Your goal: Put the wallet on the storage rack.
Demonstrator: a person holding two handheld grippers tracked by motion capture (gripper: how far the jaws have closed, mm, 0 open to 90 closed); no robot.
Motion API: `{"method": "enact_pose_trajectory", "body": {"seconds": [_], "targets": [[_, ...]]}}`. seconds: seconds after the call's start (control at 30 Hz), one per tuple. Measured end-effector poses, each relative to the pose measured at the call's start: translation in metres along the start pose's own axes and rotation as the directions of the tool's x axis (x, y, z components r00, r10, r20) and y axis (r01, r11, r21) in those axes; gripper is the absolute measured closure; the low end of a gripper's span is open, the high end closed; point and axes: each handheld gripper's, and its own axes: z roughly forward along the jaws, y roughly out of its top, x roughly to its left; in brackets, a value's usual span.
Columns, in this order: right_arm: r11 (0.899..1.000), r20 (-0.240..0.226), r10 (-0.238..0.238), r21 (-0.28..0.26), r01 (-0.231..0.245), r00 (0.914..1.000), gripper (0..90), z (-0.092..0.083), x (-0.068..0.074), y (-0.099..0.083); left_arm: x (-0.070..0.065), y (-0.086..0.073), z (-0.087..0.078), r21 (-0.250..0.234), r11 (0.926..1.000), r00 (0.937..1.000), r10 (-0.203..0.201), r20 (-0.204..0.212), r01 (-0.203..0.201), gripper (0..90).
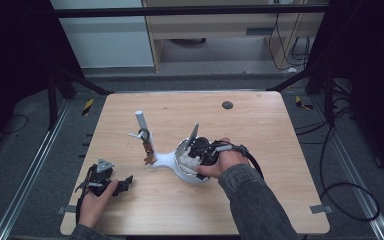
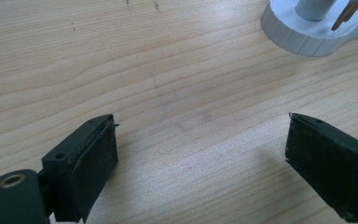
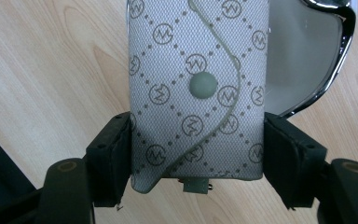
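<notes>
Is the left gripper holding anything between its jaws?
No, the left gripper has its jaws spread wide over bare table.

A light wooden table (image 1: pixel 260 125) with rounded corners fills the middle of the high view, a small dark round disc (image 1: pixel 227 105) set near its far edge. Grey carpet floor (image 1: pixel 25 165) surrounds it. Metal rails (image 1: pixel 25 187) run along the floor at lower left and lower right. Black cables (image 1: pixel 340 175) loop over the floor at right. Black drapes darken the upper corners. At top centre stands a pale wooden cabinet (image 1: pixel 220 30), with a white panel (image 1: pixel 105 40) left of it.
</notes>
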Motion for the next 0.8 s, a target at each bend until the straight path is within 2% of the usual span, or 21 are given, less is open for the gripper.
{"method": "enact_pose_trajectory", "body": {"seconds": [0.8], "targets": [[1.000,0.013,0.019,0.002,-0.019,0.9997,31.1,0.0063,-0.0053,0.0065,-0.0005,0.0006,0.0004,0.004,1.0000,1.0000,0.006,0.006,-0.006,8.6]]}}
